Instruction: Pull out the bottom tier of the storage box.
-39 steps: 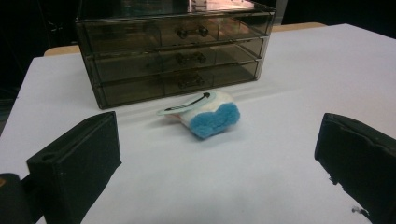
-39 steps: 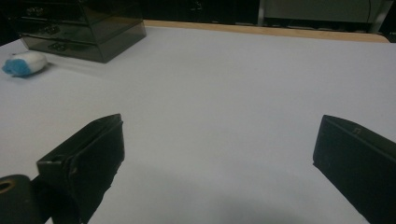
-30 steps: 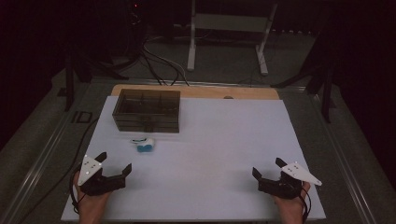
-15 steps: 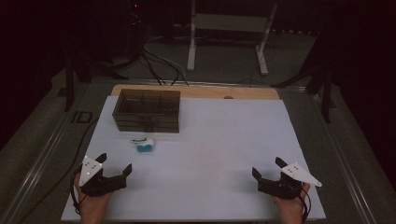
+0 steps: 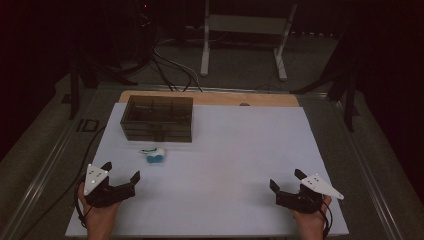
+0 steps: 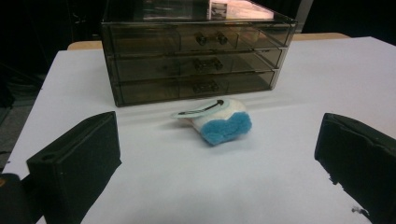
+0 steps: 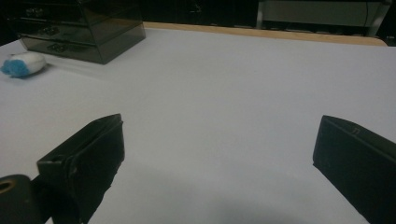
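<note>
One smoky see-through drawer box (image 5: 157,118) stands at the far left of the white counter (image 5: 240,165). In the left gripper view it shows three drawers stacked one over another, all pushed in, each with a small knob at its front; what lies inside cannot be made out through the dark walls. On its top lies something pale and flat, too blurred to name.

One small pad (image 6: 218,121) lies on the counter just in front of the box, near it but apart. It is white with a fluffy blue edge turned toward the left gripper, and a pale round tag rests on top of it. In the high view it sits between the box and the left gripper.

There are two grippers, one in each hand. The left gripper (image 5: 120,180) rests low at the near left corner of the counter, jaws spread wide and holding nothing, pointed toward the pad and the box. The right gripper (image 5: 286,183) rests low at the near right, well apart from the pad, jaws likewise spread wide and empty, over bare counter. Each hand comes in from the near edge.
</note>
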Demonstrator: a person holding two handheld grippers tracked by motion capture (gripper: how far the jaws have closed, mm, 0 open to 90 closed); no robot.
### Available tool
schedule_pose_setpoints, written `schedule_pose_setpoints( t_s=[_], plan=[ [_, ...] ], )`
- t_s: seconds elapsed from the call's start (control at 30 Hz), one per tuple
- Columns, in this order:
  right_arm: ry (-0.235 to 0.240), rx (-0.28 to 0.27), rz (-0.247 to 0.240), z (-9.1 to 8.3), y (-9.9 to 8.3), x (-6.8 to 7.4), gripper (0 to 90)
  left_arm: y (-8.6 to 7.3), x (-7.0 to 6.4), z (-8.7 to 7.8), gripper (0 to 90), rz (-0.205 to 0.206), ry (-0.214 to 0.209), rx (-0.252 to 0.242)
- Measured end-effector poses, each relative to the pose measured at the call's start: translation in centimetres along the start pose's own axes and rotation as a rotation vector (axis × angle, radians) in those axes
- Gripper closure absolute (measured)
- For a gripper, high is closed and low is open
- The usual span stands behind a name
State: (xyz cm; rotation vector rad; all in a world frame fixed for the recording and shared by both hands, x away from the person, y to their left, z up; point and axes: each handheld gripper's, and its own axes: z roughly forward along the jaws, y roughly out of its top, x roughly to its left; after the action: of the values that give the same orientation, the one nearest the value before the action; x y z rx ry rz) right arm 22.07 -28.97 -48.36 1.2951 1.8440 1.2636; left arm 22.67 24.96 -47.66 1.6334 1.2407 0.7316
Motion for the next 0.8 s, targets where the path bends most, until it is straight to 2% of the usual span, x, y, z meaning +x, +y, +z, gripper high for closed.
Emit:
schedule_pose_setpoints(
  t_s=[0.37,0.6,0.8],
  plan=[
    [-0.003,0.0,0.006,0.0,-0.1,-0.1,2.2,1.1,-0.5,0.4,1.8,0.016,-0.001,-0.009],
    [-0.007,-0.004,0.008,-0.1,-0.1,-0.2,2.3,1.8,-0.9,1.1,1.8,0.058,0.01,0.0],
    [-0.007,-0.003,0.008,-0.1,0.0,-0.1,2.3,2.4,-0.6,2.0,1.8,0.057,0.025,-0.001]
  ],
)
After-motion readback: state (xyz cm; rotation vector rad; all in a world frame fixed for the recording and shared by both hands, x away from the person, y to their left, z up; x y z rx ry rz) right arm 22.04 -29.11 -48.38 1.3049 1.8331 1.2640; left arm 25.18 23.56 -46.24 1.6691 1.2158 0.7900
